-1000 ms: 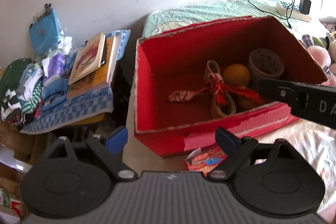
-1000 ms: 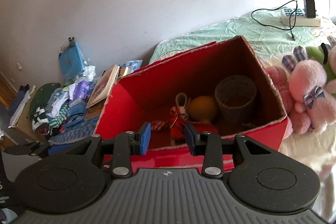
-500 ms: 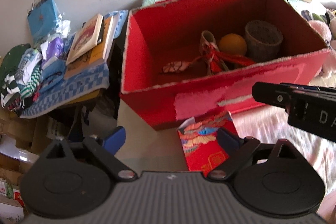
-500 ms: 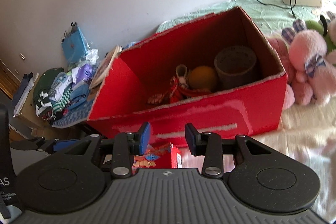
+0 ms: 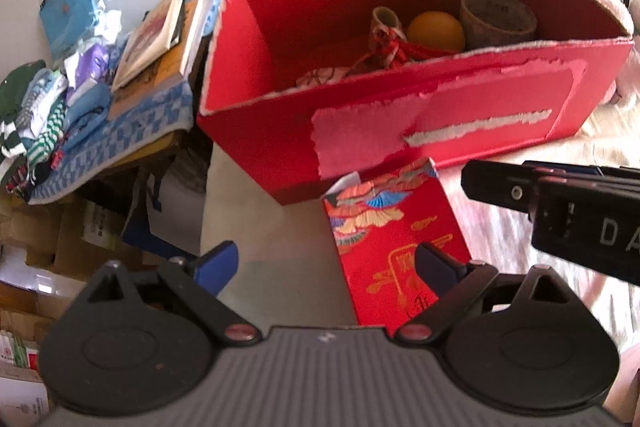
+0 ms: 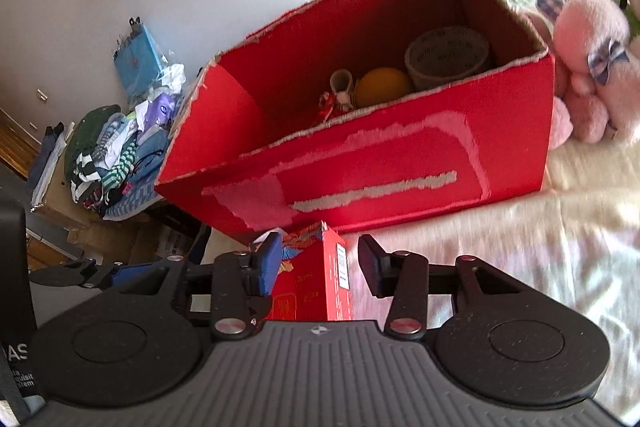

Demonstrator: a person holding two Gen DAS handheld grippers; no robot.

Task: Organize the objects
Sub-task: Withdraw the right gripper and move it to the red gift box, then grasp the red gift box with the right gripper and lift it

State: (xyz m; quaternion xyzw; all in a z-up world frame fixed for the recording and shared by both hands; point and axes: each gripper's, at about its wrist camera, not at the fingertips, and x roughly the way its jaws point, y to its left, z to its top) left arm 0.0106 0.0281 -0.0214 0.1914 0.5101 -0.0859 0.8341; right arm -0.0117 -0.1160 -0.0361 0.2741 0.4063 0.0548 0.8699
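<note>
One small red packet box (image 6: pixel 316 275) lies on the bed (image 6: pixel 520 235), just in front of the red carton (image 5: pixel 440 123). Right hand-held gripper (image 6: pixel 318 265): jaws apart, straddling the box; contact cannot be confirmed. Left hand-held gripper (image 5: pixel 326 267): jaws wide apart, empty. Inside the carton: orange ball (image 5: pixel 436 31), tape roll (image 5: pixel 496 15), partly hidden by the front wall. Plush toys (image 6: pixel 592 67) adjoin the carton's right side.
</note>
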